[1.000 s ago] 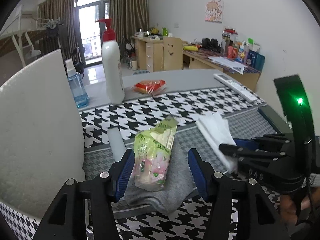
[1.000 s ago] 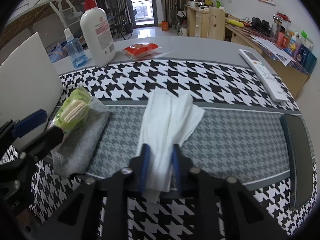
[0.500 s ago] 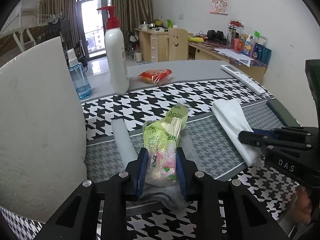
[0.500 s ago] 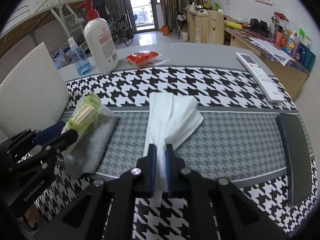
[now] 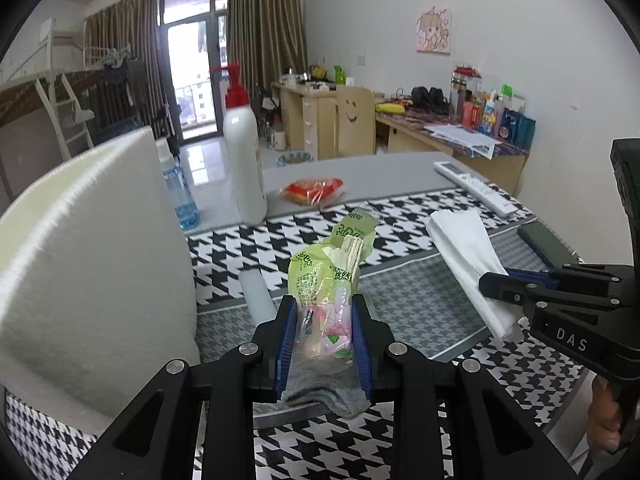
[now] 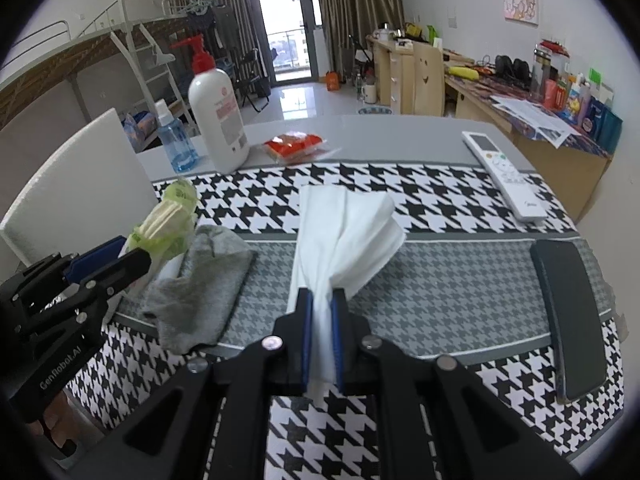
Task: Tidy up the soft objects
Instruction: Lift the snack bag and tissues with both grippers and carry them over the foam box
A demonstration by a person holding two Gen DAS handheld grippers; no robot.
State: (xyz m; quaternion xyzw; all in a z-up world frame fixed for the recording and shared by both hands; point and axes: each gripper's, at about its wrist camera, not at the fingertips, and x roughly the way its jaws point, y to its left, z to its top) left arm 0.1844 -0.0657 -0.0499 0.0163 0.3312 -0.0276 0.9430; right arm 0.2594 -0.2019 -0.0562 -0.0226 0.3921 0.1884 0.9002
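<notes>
The near end of the green packet (image 5: 325, 288) sits squeezed between blue pads (image 5: 289, 338), its print too crumpled to read. The grey sock (image 5: 326, 390) beneath mostly disappears under it. The white cloth (image 6: 340, 236) vanishes between the right gripper's (image 6: 319, 338) pads. The foam block (image 5: 80, 264) runs off the left edge.

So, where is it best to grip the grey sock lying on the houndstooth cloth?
Grip the grey sock at its near rumpled end, coming from above on the front side. That end is bunched and free; the far end lies beside the green plastic packet.
</notes>
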